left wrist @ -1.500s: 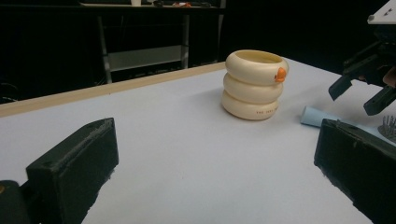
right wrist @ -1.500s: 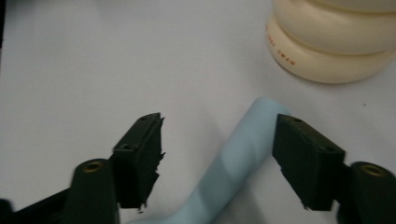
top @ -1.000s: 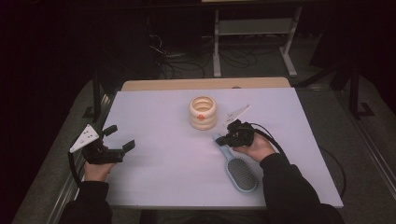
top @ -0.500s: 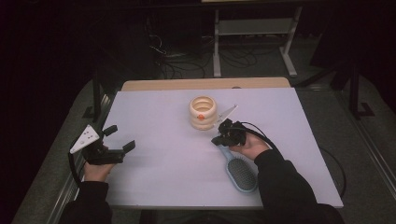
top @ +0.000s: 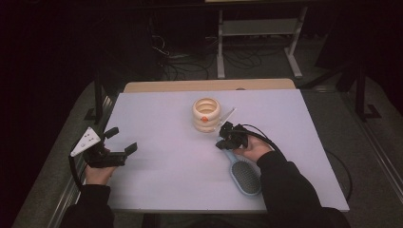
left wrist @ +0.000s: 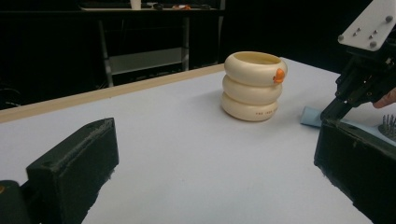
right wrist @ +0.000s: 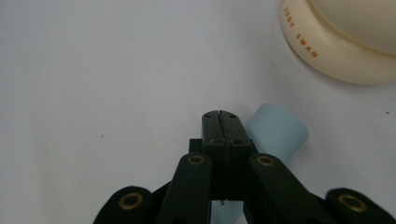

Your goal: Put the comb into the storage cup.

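A: Where is the pale blue plastic hairbrush?

B: Flat on the white table, near its front right part. Its handle tip lies directly under the right gripper, whose jaws are pressed together with nothing between them; in the right gripper view the blue handle end pokes out just beside the closed tips.

A: Which way does it run?

B: Its long axis is diagonal: bristled head toward the person, handle pointing up-left at the cream stacked-ring toy.

A: Any writing?

B: Orange letters on the toy's bottom ring read "JUDY SWAN".

A: And the left gripper?

B: Jaws wide apart, empty, well to the left.
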